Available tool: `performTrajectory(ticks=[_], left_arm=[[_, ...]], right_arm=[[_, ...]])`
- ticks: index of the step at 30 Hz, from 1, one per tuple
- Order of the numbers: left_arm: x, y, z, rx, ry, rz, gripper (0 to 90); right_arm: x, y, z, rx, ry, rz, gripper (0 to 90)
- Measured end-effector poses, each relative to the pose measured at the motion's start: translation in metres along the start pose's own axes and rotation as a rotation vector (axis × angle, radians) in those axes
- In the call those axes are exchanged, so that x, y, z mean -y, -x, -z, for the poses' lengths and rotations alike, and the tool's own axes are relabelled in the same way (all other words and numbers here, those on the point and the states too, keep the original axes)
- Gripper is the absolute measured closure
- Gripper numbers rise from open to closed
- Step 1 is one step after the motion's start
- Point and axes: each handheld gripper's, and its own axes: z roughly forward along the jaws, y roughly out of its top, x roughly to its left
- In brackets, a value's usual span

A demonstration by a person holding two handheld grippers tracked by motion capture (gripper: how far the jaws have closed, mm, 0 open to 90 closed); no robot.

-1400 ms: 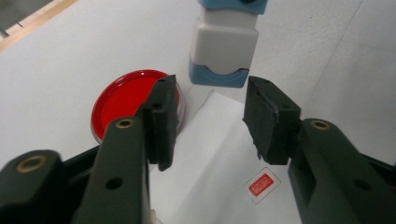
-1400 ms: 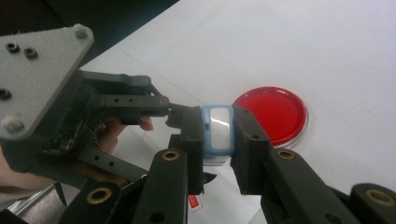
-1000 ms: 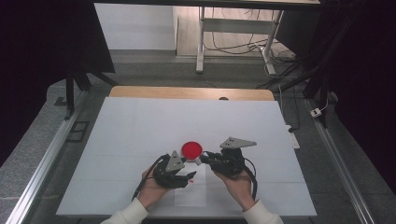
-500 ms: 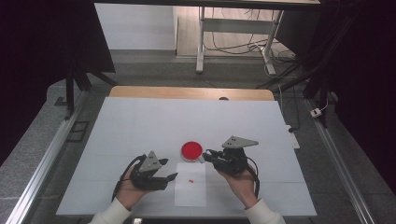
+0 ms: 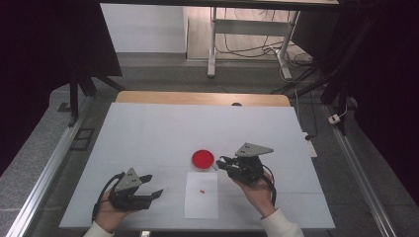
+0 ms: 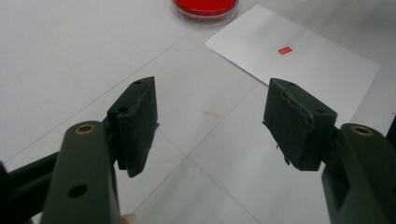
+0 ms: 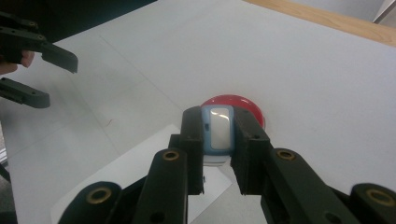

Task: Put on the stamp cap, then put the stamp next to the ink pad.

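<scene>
**Stamp gripped above the ink pad**

The right gripper [image 7: 218, 154] is clamped on a small blue stamp [image 7: 219, 128], held just beside the red ink pad [image 5: 203, 159]. The left gripper [image 5: 148, 186] rests well apart at the table's [image 5: 148, 128] near left, jaws wide and empty. The white paper [image 5: 201, 202] bears one red mark [image 5: 202, 191]. The step in hand looks like inking; next, press the stamp squarely onto the pad.
</scene>
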Motion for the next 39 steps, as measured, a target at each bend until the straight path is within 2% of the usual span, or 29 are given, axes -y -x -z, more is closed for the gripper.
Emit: performTrajectory(ticks=[6,8,12,17,23,31,39], left_arm=[[0.002,-0.003,0.001,-0.006,-0.002,0.009,33.3],[0.003,-0.004,0.001,-0.007,-0.008,0.010,32.9],[0.005,-0.005,0.001,-0.011,-0.013,0.012,32.4],[0.007,-0.008,0.003,-0.018,-0.010,0.025,32.1],[0.008,-0.009,0.003,-0.015,-0.017,0.032,31.5],[0.008,-0.011,0.002,-0.010,-0.022,0.041,30.5],[0.009,-0.011,0.002,-0.015,-0.029,0.045,30.0]], right_arm=[[-0.001,0.005,0.000,0.024,-0.011,0.016,74.9],[-0.003,0.008,-0.001,0.041,-0.030,0.028,74.9],[-0.006,0.018,-0.006,0.063,-0.065,0.015,74.8],[-0.011,0.032,-0.014,0.114,-0.102,0.019,74.8],[-0.013,0.042,-0.024,0.144,-0.149,0.029,74.7],[-0.014,0.051,-0.042,0.151,-0.198,0.048,74.7],[-0.015,0.056,-0.062,0.132,-0.243,0.070,74.7]])
